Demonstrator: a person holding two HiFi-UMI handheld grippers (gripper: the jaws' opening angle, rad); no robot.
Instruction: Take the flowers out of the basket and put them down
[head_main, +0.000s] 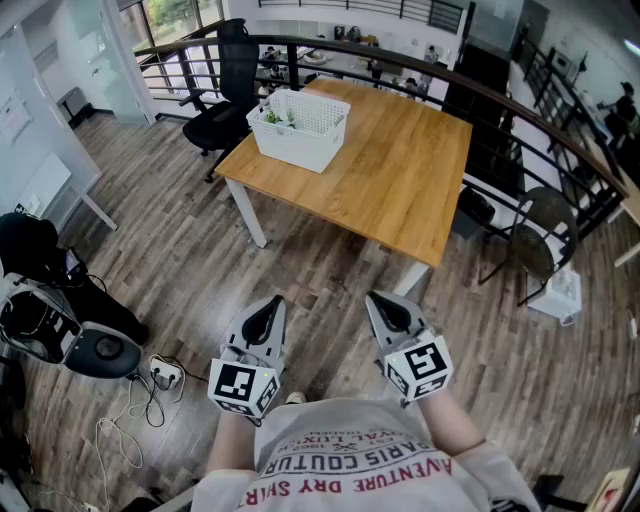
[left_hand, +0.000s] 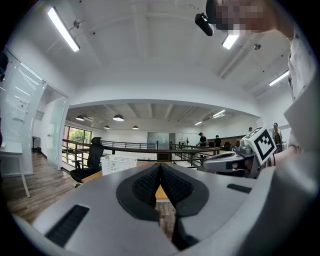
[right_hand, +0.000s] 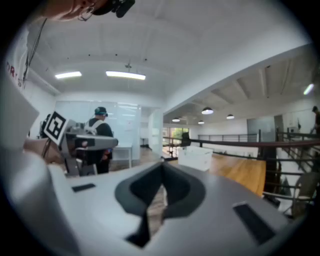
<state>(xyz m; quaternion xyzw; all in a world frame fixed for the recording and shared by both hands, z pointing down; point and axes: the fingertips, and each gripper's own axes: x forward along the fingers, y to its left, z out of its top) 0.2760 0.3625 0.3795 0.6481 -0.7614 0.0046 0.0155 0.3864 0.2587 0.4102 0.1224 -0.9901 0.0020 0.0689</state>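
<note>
A white mesh basket (head_main: 300, 128) stands on the far left corner of the wooden table (head_main: 400, 180); a bit of green from the flowers (head_main: 272, 117) shows inside it. Both grippers hang over the wood floor, well short of the table. The left gripper (head_main: 268, 314) is shut with nothing in it, and so is the right gripper (head_main: 389, 310). In the left gripper view the pads (left_hand: 150, 182) touch, with the basket (left_hand: 119, 164) far ahead. From the right gripper view the jaws (right_hand: 162, 172) are closed and the basket (right_hand: 196, 157) is distant.
A black office chair (head_main: 228, 95) stands behind the table by a curved railing (head_main: 480, 95). A black bag and round device (head_main: 90, 345) with cables lie on the floor at left. A dark chair (head_main: 540, 240) and white box (head_main: 560, 295) are at right. A person (right_hand: 102, 142) stands far off.
</note>
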